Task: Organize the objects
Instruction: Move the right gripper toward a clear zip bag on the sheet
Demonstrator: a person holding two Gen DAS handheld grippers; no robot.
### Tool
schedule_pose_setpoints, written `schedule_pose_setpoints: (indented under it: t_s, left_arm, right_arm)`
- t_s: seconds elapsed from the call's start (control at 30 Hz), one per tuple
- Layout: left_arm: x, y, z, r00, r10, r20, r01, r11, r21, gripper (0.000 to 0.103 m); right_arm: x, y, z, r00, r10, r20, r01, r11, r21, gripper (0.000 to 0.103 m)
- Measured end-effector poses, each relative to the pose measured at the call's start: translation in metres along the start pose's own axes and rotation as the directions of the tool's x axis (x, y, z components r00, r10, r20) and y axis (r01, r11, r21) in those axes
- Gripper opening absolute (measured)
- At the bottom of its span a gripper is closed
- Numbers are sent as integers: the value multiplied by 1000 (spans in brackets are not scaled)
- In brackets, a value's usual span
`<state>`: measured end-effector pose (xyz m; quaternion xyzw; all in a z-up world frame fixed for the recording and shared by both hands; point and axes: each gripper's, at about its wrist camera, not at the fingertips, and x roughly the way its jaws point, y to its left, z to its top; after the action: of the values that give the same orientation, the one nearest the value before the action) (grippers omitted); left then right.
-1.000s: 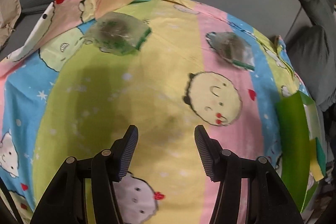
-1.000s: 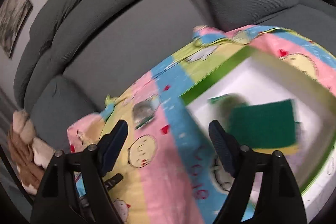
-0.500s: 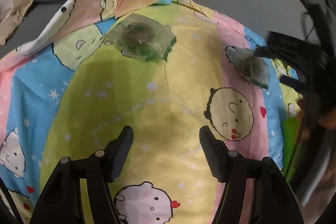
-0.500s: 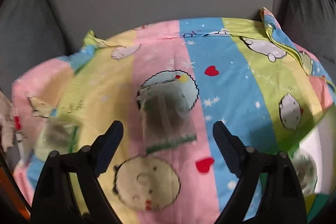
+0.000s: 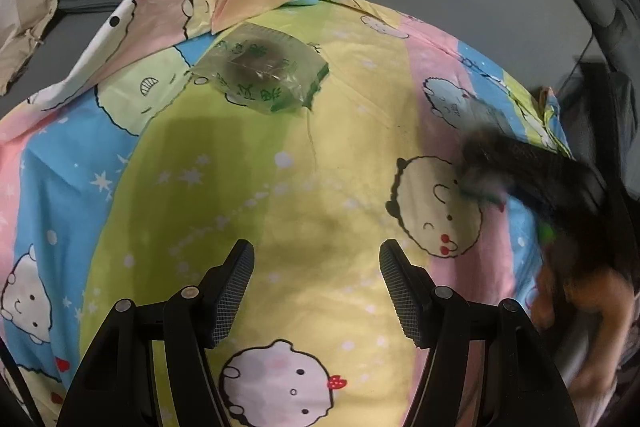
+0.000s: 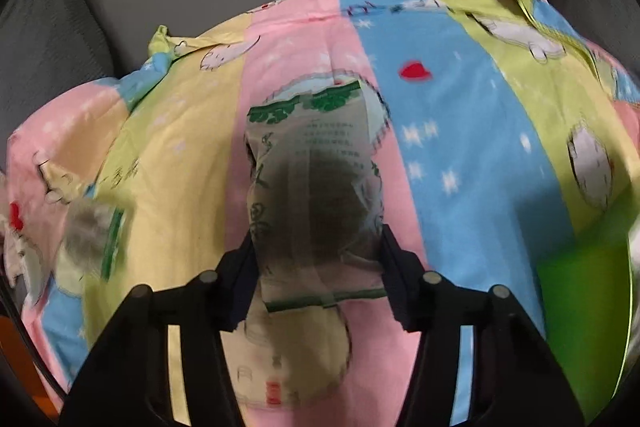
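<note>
Left wrist view: left gripper (image 5: 316,287) apart, nothing between its pads, hovering over cartoon sheet (image 5: 120,187). Clear packet (image 5: 260,75) lies on sheet ahead, well apart from gripper. Right gripper (image 5: 488,167) blurred at right edge, hand (image 5: 580,291) behind it.
Right wrist view: second packet (image 6: 316,195) on pink stripe sits between right gripper's pads, jaws just closing, pads at its sides. Green box (image 6: 580,291) at right edge.

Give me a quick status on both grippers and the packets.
Right gripper just closed on a packet, pads against its sides. Left gripper open, empty, over the sheet. Second packet lies untouched. Nothing in the way.
</note>
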<state>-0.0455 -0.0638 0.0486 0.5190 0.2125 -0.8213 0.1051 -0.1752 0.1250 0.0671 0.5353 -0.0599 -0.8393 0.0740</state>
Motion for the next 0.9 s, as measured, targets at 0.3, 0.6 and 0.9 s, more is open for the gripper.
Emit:
schedule_pose_setpoints:
  t_s: [0.3,0.6,0.9]
  left_arm:
    - [10,-1,-6,999,1,-42,-1,1000,3,66]
    - [13,-3,-13,996,-47,-76,48,999,8,66]
    - [9,-15,-18,986,-130,-102,134,990,39,66]
  right_arm:
    - [-54,-25,-91,996,93,-11,-92,993,79,53]
    - [-57,-27,-131,986,151,-69,-146,987,68,66]
    - [-82,-51,-128,969,243,39,-246,955,163,80]
